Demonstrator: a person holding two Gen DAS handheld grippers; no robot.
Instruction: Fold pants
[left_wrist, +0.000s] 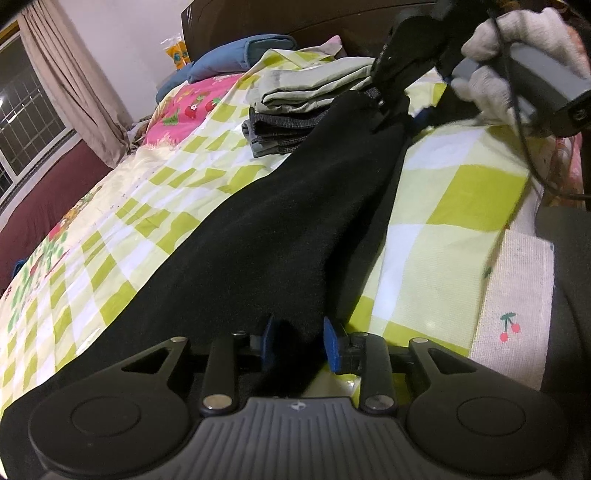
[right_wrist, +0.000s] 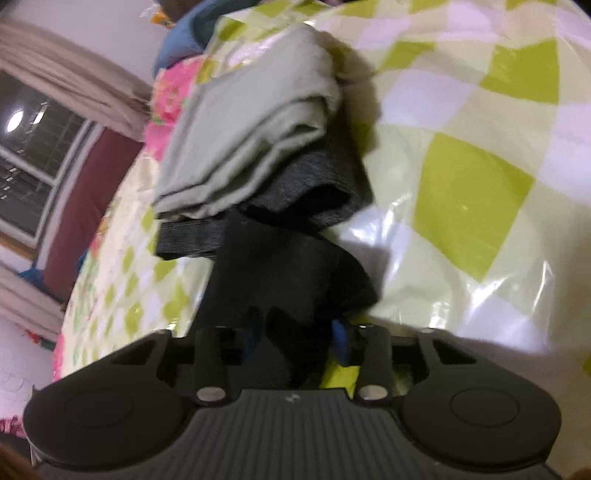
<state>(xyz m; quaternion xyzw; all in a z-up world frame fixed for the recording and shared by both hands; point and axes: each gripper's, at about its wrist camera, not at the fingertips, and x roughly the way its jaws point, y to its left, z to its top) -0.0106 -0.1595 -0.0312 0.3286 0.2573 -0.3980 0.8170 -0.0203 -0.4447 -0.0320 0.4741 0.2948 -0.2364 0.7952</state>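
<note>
We hold the black pants (left_wrist: 280, 221) with both tools. Our left tool (left_wrist: 301, 341) pinches one end of the pants between its blue pads (left_wrist: 331, 345). Our right tool (right_wrist: 295, 339) pinches the other end, up near the pile of folded clothes (left_wrist: 295, 110). In the left view we can see the right tool (left_wrist: 388, 81) far up the bed, with a white-gloved hand (left_wrist: 517, 55) around it. The pants stretch in a long dark strip between the two tools, over the checked bed sheet (left_wrist: 461, 192).

What could go wrong? The cloth looks soft and slippery, so we think it could slide out of a pinch if we pull too hard. The right end is just beside the gray pants (right_wrist: 251, 125) on top of the pile (very close!), so a big swing could knock the pile over. If one tool moves faster than the other, the fold could come out crooked. The sheet looks shiny too, so the pants may slip on it.
</note>
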